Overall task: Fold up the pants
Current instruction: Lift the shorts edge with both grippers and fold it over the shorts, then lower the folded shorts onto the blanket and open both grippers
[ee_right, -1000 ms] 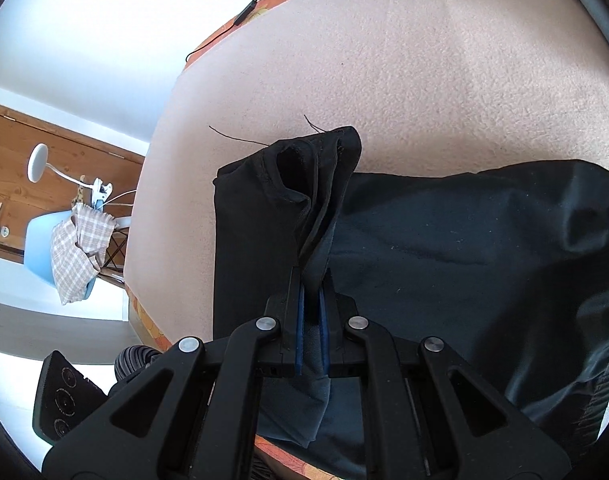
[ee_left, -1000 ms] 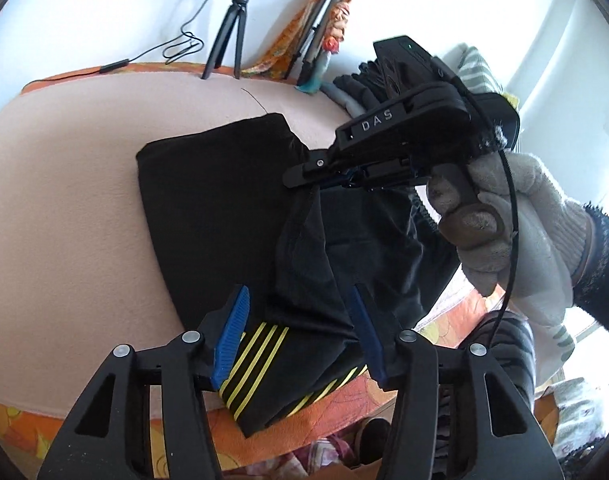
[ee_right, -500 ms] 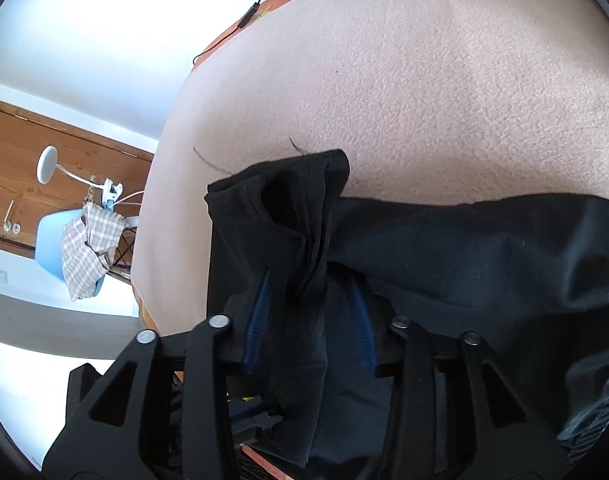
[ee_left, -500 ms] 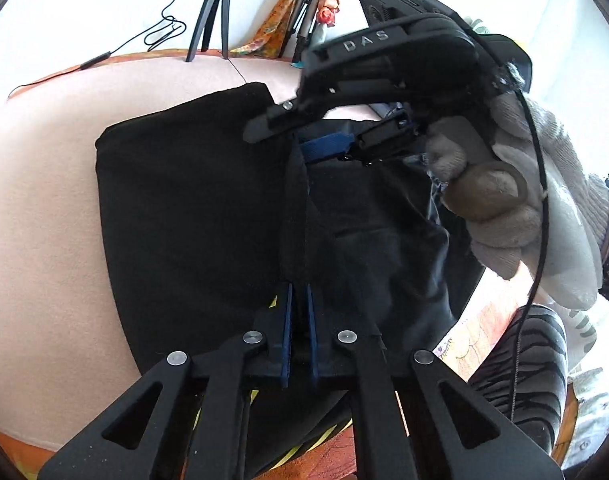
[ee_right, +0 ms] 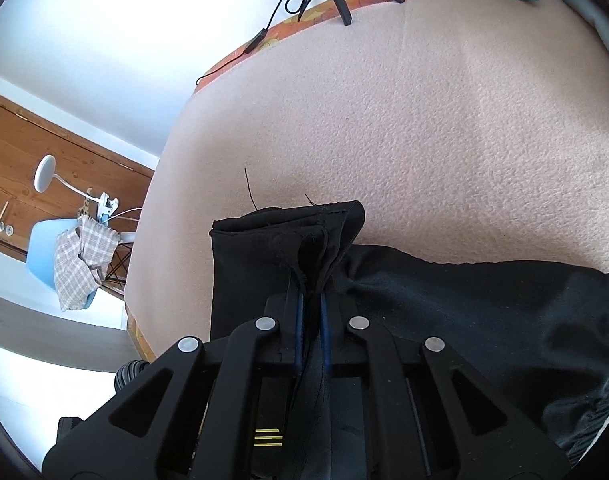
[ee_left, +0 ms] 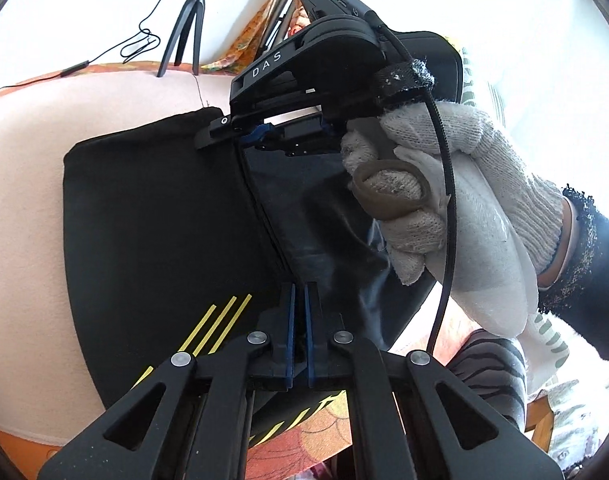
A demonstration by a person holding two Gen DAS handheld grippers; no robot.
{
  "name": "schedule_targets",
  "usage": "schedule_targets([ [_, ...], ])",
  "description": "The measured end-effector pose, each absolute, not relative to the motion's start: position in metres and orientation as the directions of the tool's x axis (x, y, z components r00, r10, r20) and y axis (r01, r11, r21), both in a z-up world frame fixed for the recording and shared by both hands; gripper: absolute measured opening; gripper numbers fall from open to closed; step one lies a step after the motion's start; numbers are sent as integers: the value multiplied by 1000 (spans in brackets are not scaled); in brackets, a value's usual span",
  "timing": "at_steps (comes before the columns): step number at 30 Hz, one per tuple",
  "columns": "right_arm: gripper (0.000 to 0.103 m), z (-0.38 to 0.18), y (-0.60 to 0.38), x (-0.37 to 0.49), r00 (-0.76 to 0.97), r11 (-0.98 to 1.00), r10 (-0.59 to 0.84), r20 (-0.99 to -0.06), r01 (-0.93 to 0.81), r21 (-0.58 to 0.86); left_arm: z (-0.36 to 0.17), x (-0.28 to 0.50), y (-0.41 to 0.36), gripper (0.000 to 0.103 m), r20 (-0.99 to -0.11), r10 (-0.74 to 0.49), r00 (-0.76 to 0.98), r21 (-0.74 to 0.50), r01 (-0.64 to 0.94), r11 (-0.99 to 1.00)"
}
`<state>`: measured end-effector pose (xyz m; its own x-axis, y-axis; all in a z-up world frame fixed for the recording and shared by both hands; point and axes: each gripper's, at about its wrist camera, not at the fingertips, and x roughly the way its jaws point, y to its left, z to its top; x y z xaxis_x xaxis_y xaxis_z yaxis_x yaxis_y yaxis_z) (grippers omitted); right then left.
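Observation:
Black pants [ee_left: 152,216] with yellow side stripes [ee_left: 214,328] lie partly folded on a pink blanket [ee_left: 24,168]. My left gripper [ee_left: 298,296] is shut on the near edge of the raised fold. My right gripper [ee_left: 260,136], held by a white-gloved hand [ee_left: 456,200], grips the far end of the same fold. In the right wrist view the right gripper [ee_right: 309,300] is shut on bunched black pants fabric [ee_right: 324,232], with the rest of the pants [ee_right: 484,312] spread to the right.
A small tripod [ee_left: 188,20] and black cable [ee_left: 140,42] stand at the blanket's far edge. An orange patterned sheet [ee_left: 304,432] shows beneath the blanket. A blue chair with a checked cloth [ee_right: 78,256] and a white lamp [ee_right: 44,172] stand beyond the bed's left side.
My left gripper closed on the pants' near edge a second ago. My right gripper opened briefly, then shut again on the fabric nearer the far end. The fold now stretches taut between both.

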<state>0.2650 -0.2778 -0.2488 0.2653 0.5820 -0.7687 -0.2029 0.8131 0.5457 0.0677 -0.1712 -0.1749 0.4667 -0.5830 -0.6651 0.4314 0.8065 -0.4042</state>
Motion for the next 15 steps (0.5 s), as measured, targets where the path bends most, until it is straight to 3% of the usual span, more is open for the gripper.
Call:
schedule_targets([
  [15,7,-207,-353,254,335,860,510,-792,-216,463,-147,71,-235,1,-597,-710,374,-458,568,684],
])
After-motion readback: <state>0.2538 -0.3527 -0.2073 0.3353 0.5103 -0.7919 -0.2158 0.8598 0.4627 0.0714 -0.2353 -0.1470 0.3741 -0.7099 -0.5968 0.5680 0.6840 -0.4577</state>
